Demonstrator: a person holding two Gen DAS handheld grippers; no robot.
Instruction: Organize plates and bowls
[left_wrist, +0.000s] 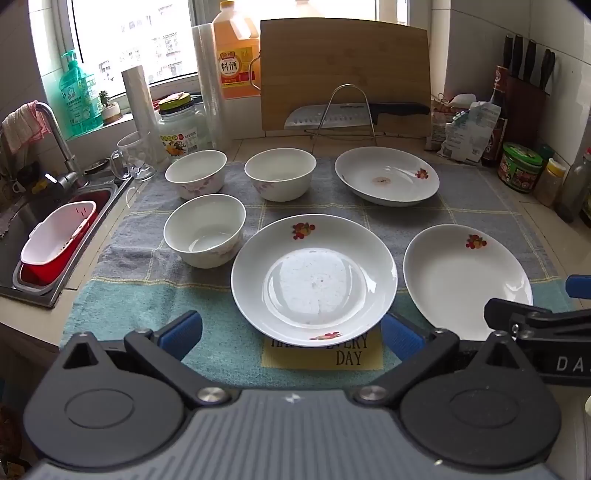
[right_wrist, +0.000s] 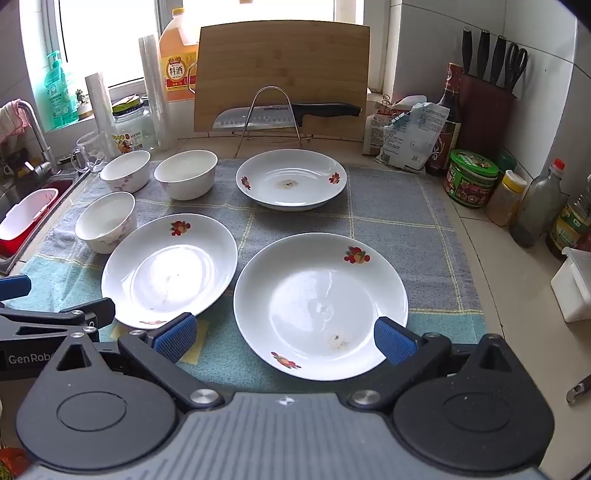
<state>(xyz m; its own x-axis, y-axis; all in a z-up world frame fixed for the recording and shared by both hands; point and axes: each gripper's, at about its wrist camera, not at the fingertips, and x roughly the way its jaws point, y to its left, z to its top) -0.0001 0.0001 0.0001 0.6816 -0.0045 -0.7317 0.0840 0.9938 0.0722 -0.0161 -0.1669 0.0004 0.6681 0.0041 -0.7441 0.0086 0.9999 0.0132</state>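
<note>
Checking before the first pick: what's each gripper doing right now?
Left gripper: open, holding nothing.
Right gripper: open, holding nothing.

The near plate (left_wrist: 314, 273) covers part of the yellow patch (left_wrist: 354, 356) on the cloth, so its lettering reads only in part. The left gripper (left_wrist: 291, 332) hides the cloth's front edge. The right plate (left_wrist: 461, 277) is cut by the right gripper (left_wrist: 532, 317). Labels on the jars (right_wrist: 471, 177) and bottles (right_wrist: 539, 210) are too small to read. The sink (left_wrist: 22, 236) runs off the left edge.
</note>
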